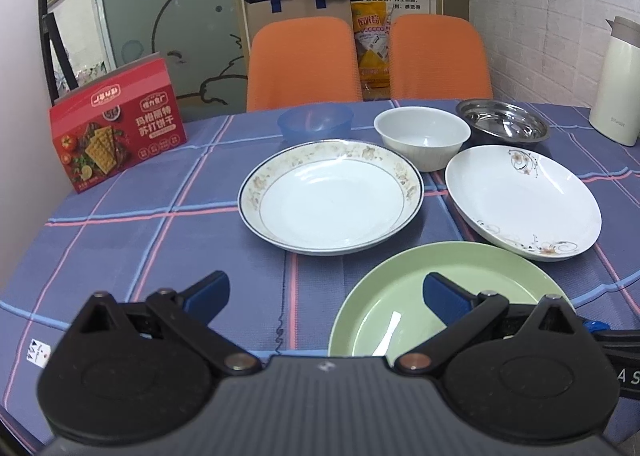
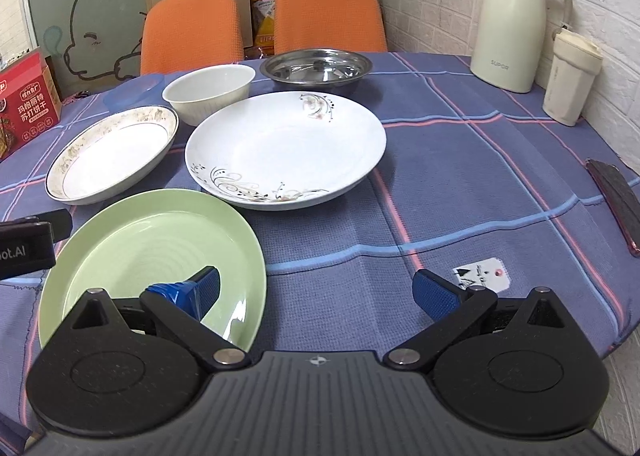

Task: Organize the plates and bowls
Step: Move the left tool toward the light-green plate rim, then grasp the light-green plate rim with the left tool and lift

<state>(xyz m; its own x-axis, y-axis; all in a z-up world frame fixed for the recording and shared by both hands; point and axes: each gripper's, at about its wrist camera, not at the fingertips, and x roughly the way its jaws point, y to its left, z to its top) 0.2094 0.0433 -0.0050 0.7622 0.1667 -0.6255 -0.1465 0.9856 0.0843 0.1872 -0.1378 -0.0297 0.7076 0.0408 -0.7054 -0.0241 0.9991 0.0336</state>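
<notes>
A green plate (image 1: 404, 296) (image 2: 160, 240) lies at the near edge of the table. Behind it lie a gold-rimmed white plate (image 1: 332, 196) (image 2: 112, 152) and a floral white plate (image 1: 524, 200) (image 2: 286, 148). Further back stand a white bowl (image 1: 422, 136) (image 2: 208, 94), a blue plastic bowl (image 1: 316, 122) (image 2: 134, 92) and a steel bowl (image 1: 502, 124) (image 2: 316, 68). My left gripper (image 1: 326, 296) is open, its right finger over the green plate's left part. My right gripper (image 2: 318, 292) is open, its left finger over the green plate's right part. Both hold nothing.
A red cracker box (image 1: 116, 128) stands at the left. A cream thermos jug (image 2: 514, 22) and a cream tumbler (image 2: 570, 78) stand at the right by the wall. A dark flat object (image 2: 618, 204) lies at the right edge. Two orange chairs (image 1: 304, 60) stand behind the table.
</notes>
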